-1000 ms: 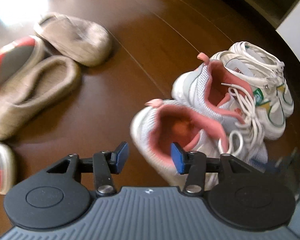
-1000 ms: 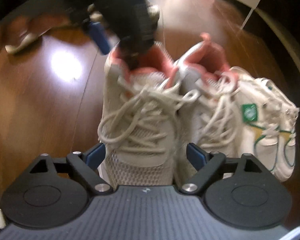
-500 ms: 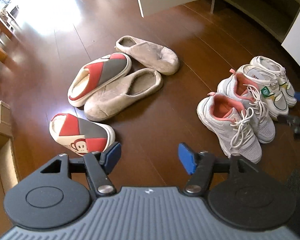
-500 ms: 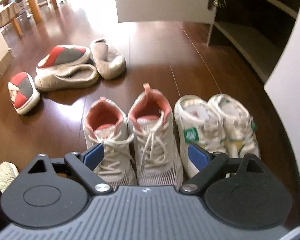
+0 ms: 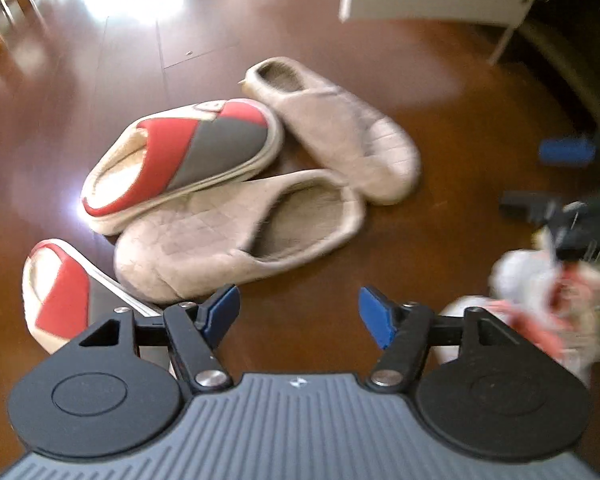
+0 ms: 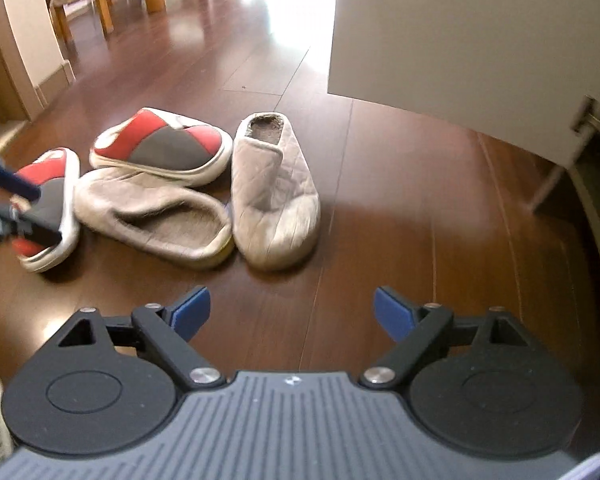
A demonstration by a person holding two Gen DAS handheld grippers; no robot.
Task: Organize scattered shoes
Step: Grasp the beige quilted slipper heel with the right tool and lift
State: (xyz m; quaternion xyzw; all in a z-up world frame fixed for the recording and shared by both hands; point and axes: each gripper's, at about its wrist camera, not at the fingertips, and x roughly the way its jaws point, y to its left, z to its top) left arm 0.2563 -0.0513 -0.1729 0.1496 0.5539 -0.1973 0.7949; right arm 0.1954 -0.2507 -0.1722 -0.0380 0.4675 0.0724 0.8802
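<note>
Wood floor (image 6: 400, 248): dark brown, bare between slippers and cabinet door (image 6: 472, 28).
Slippers: two beige (image 6: 274, 196) (image 6: 156, 216) and two red-grey (image 6: 162, 146) (image 6: 48, 208), clustered and touching.
Left view only: blurred pink-lined sneakers (image 5: 548, 312) at right edge.
Left gripper (image 5: 298, 314): jaws apart, just closing slightly, nothing between.
Right gripper (image 6: 290, 312): jaws wide, just narrowing slightly, empty.
Writing: none legible.

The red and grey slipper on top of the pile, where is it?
In the right wrist view the red and grey slipper sits left of centre, propped on a beige slipper, with its twin further left.
</note>
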